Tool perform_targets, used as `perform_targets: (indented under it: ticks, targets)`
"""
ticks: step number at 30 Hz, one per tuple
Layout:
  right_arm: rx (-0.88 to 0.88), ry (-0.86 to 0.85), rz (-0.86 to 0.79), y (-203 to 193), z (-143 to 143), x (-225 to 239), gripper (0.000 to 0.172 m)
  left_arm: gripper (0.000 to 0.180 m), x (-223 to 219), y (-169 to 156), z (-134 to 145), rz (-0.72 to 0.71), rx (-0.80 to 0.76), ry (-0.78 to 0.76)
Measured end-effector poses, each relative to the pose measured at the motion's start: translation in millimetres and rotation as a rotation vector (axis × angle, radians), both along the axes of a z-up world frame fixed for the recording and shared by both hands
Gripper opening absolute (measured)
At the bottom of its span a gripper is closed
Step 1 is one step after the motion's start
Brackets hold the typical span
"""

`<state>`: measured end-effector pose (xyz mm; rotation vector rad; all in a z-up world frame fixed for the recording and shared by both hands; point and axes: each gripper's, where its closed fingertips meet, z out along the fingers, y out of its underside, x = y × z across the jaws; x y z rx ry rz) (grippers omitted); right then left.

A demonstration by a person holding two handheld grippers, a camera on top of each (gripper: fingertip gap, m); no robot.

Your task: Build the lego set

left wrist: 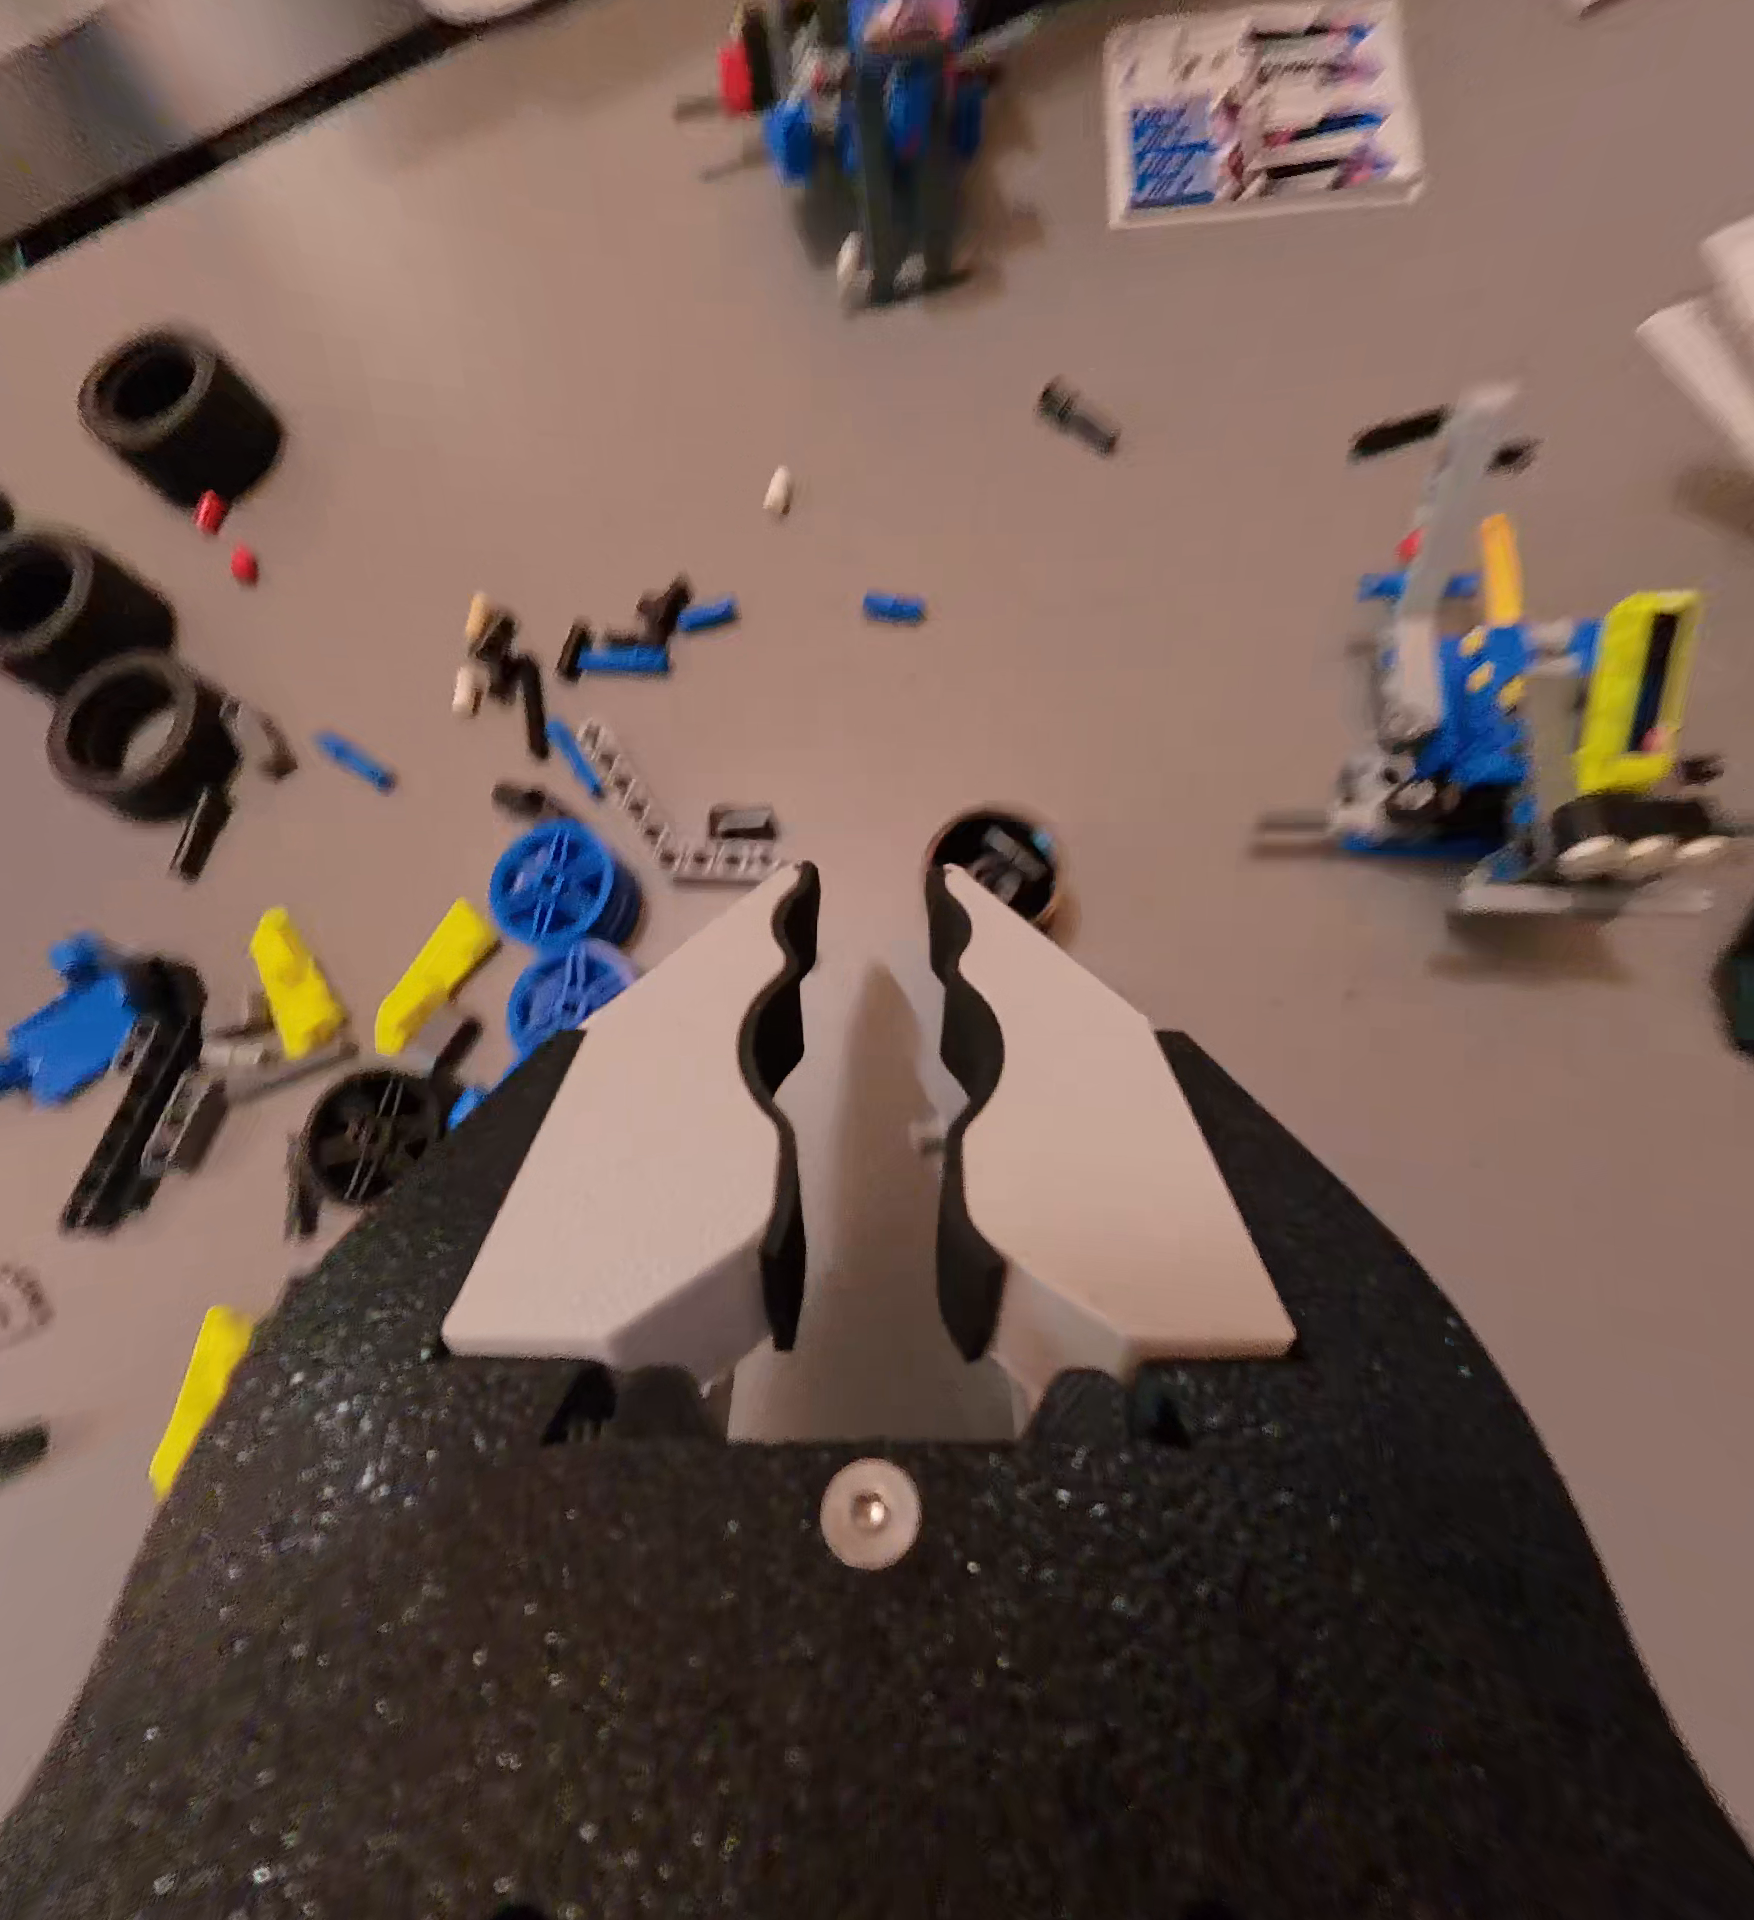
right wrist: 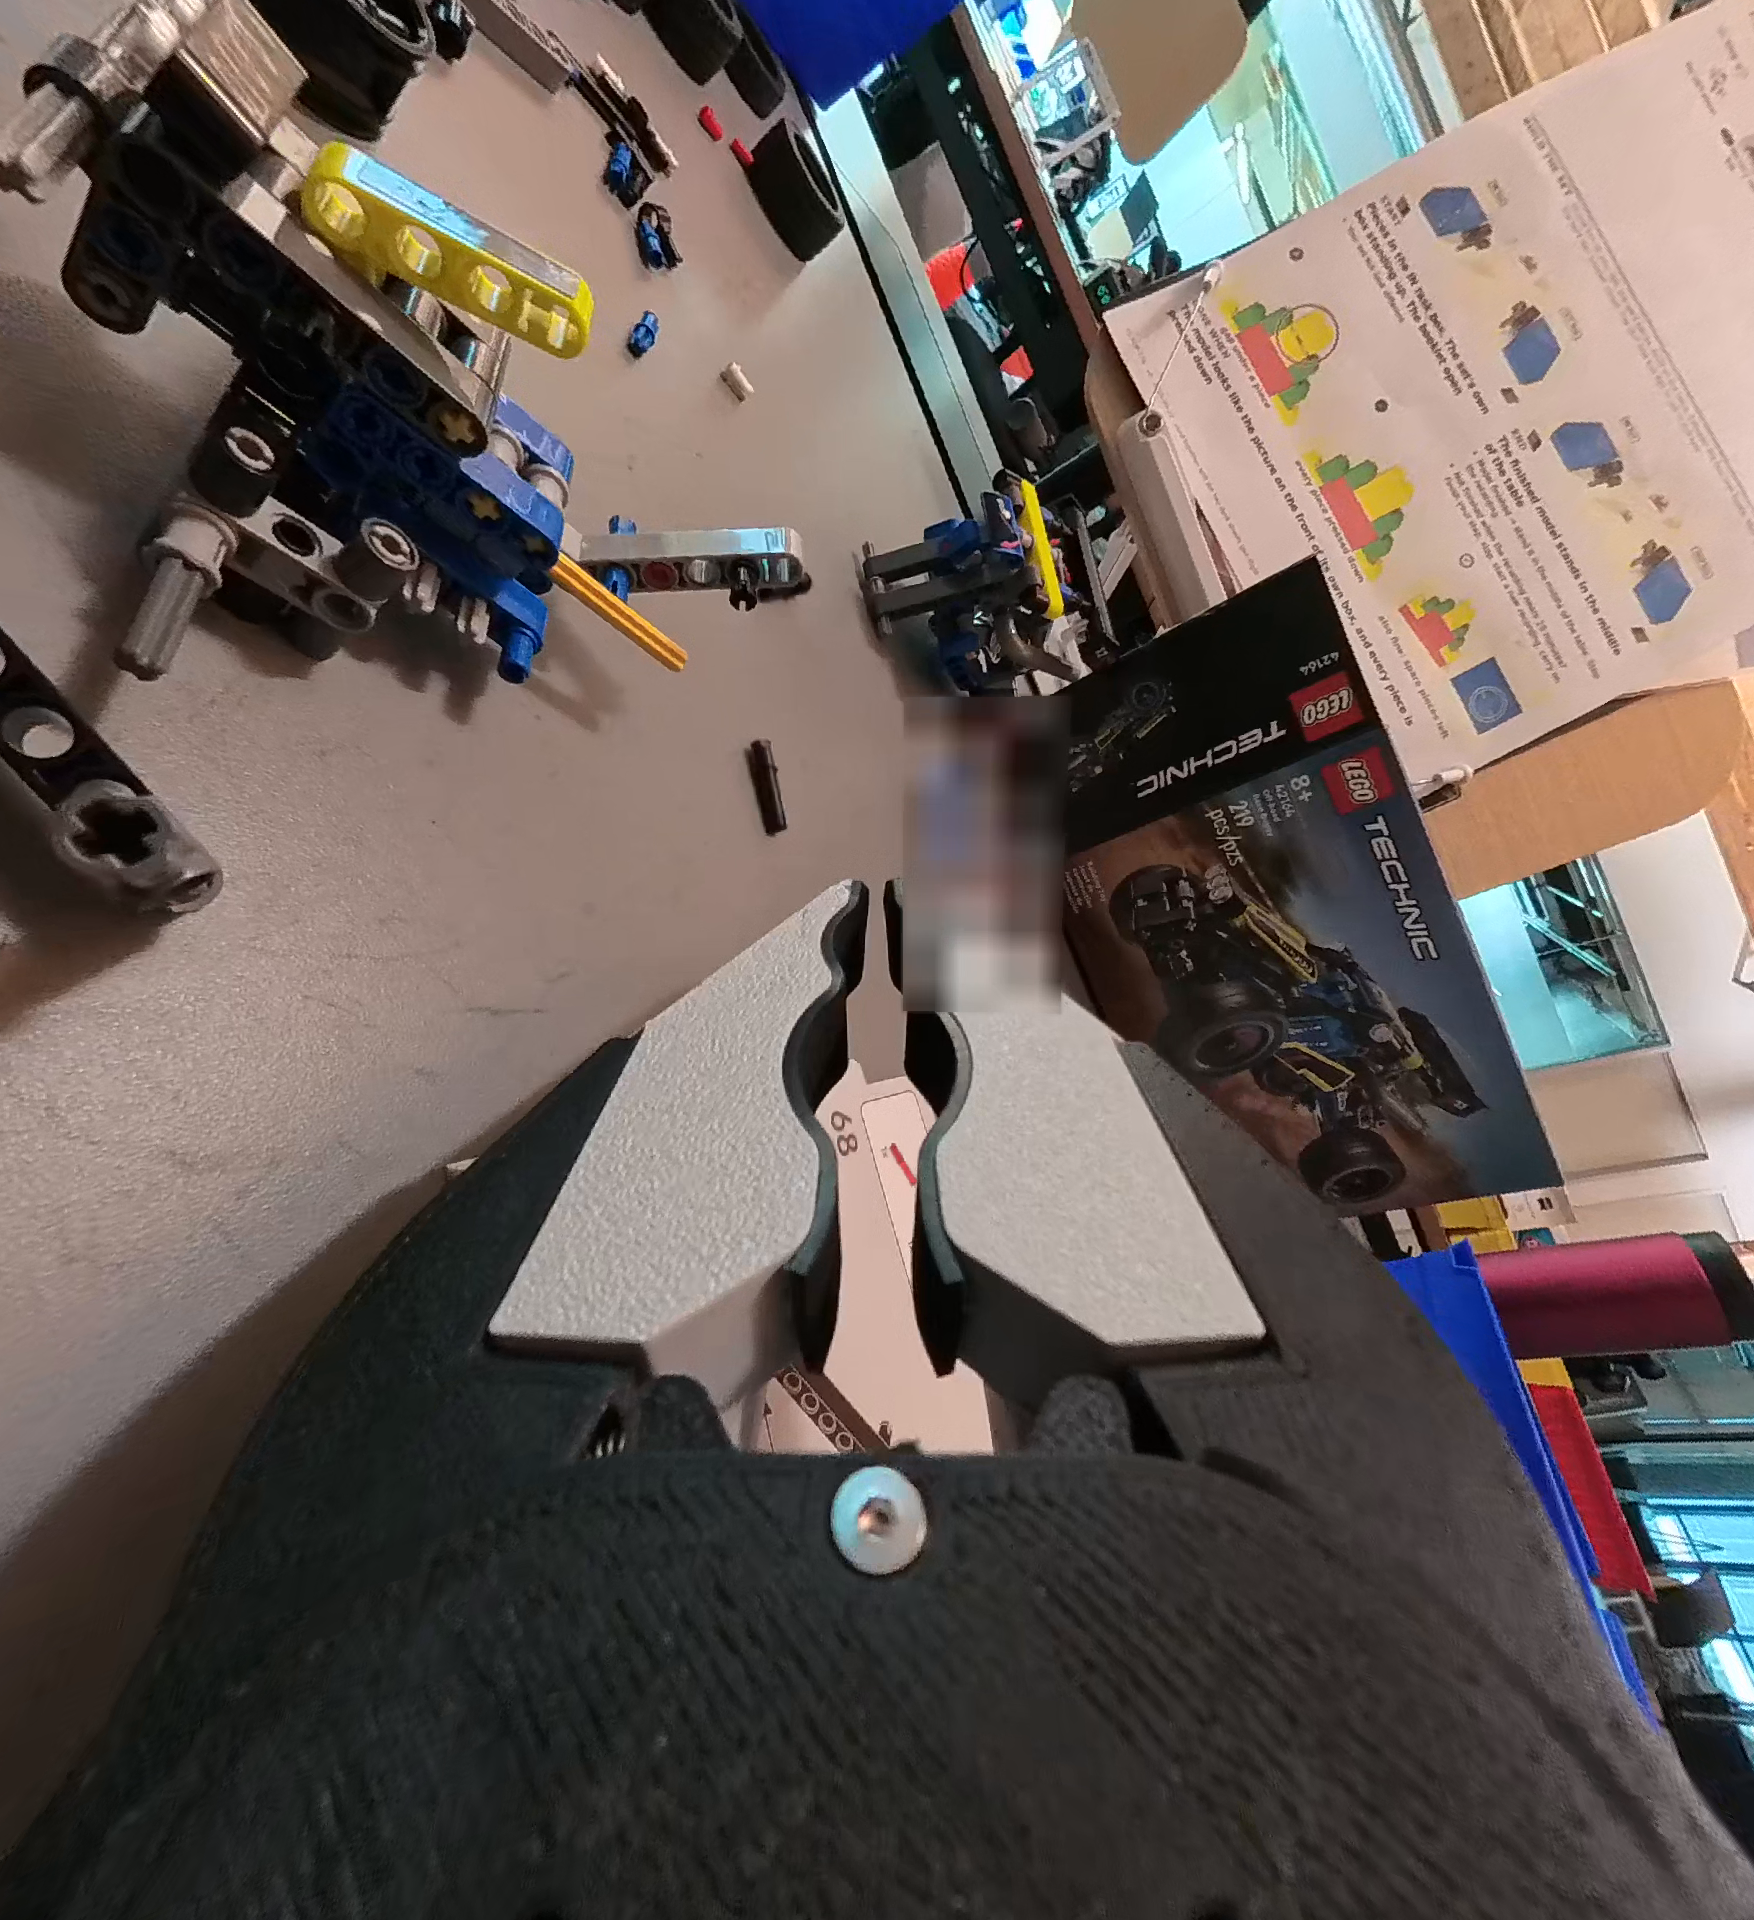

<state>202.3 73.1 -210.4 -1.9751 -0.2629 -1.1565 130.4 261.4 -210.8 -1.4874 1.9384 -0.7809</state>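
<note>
In the left wrist view my left gripper (left wrist: 871,883) is open above the grey table (left wrist: 1060,623), with nothing between its pads. A dark round opening (left wrist: 998,862) lies just behind its right fingertip. A grey holed beam (left wrist: 665,821) and two blue wheel hubs (left wrist: 563,883) lie just left of its left fingertip. In the right wrist view my right gripper (right wrist: 875,896) is shut, with only a thin slit between the tips and nothing seen in it. A small black pin (right wrist: 767,787) lies on the table a little ahead and to the left. A printed booklet page (right wrist: 878,1195) shows below, between the fingers.
Black tyres (left wrist: 177,416), yellow and blue parts (left wrist: 431,977) and small pins are scattered at the left. A partly built blue, grey and yellow model (left wrist: 1517,727) stands at the right, another (left wrist: 883,135) at the back. A toy box (right wrist: 1299,914) and an instruction sheet (right wrist: 1475,364) stand beyond the right gripper. Left tips to right tips: about 20 cm.
</note>
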Motion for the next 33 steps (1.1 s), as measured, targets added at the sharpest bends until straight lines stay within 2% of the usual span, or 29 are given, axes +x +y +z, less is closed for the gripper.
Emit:
perform_targets:
  ticks: [4, 7, 10, 14, 16, 18, 20, 23, 24, 29, 33]
  targets:
    - [-0.011, 0.009, 0.002, 1.6, -2.4, 0.2, 0.001, 0.022, 36.6, -45.9, 10.1, -0.252, 0.03, -0.017]
    - [-0.019, 0.005, 0.005, 1.5, -3.3, -1.0, 0.001, 0.024, 72.5, -54.8, 3.5, -0.412, 0.12, 0.004]
    - [-0.022, 0.008, 0.009, 0.9, -3.8, -1.7, 0.001, 0.025, 95.1, -65.1, -8.6, -0.694, 0.214, 0.034]
    - [-0.037, 0.022, 0.017, 0.6, -6.9, -2.2, 0.002, 0.026, 107.9, -67.7, -26.0, -0.985, 0.381, 0.067]
    - [-0.039, 0.025, 0.018, 0.1, -7.1, -1.9, 0.002, 0.026, 110.0, -65.5, -34.0, -1.071, 0.454, 0.099]
    - [-0.035, 0.037, 0.016, -0.7, -7.3, -1.2, 0.002, 0.025, 115.7, -64.1, -38.3, -1.096, 0.492, 0.119]
    - [-0.022, 0.051, 0.017, -1.2, -6.5, -0.7, 0.002, 0.025, 119.3, -68.1, -39.1, -1.108, 0.455, 0.124]
    - [-0.007, 0.07, 0.01, -3.3, -6.2, 0.4, 0.002, 0.013, 116.6, -70.9, -42.2, -1.111, 0.367, 0.188]
    - [0.002, 0.071, 0.007, -4.1, -5.0, 0.4, 0.002, 0.006, 116.4, -71.4, -42.9, -1.097, 0.341, 0.208]
    - [0.088, 0.081, 0.01, -10.9, 11.5, -5.2, 0.001, 0.006, 117.1, -71.5, -43.3, -0.989, 0.292, 0.275]
    - [0.063, 0.056, -0.05, -43.8, 15.4, 2.3, 0.001, 0.006, 117.2, -71.1, -43.1, -0.899, 0.309, 0.272]
